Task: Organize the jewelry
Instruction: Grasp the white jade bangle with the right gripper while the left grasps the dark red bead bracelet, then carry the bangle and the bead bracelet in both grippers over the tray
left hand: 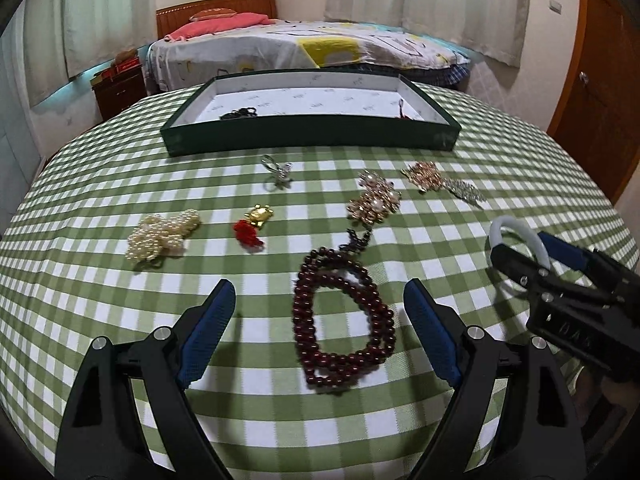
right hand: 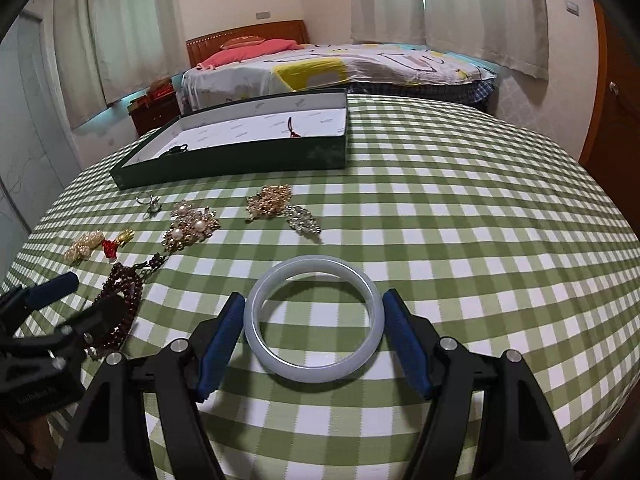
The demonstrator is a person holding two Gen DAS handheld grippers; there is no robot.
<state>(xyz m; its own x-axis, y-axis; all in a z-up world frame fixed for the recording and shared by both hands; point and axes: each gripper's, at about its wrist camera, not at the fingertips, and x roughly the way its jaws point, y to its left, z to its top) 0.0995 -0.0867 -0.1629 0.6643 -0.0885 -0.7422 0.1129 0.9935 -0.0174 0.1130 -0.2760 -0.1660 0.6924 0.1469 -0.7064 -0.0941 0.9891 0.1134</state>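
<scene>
Hidden: contents of dark green flat tray with white lining (left hand: 308,136) half cut by its near wall; only a dark tangle and a red bit show, can't tell what they are.
Bangle: pale milky-white round stone bangle (right hand: 314,326) lies flat on green-white checked tablecloth (right hand: 460,240), betw. blue pads of right gripper (right hand: 313,340).
Right gripper: jaws partly open around bangle; whether the pads touch its sides is hard to tell.
Left gripper: left gripper (left hand: 320,320) wide open, holds nothing; dark red wooden bead string (left hand: 340,320) lies betw. its fingers, not touched.
Around: cream pearl cluster (left hand: 162,238), gold charm w. red tassel (left hand: 254,224), gold-pearl brooch (left hand: 374,200), silver piece (left hand: 278,174), all on cloth before tray.
Behind: bed w. patterned cover (left hand: 300,48).
</scene>
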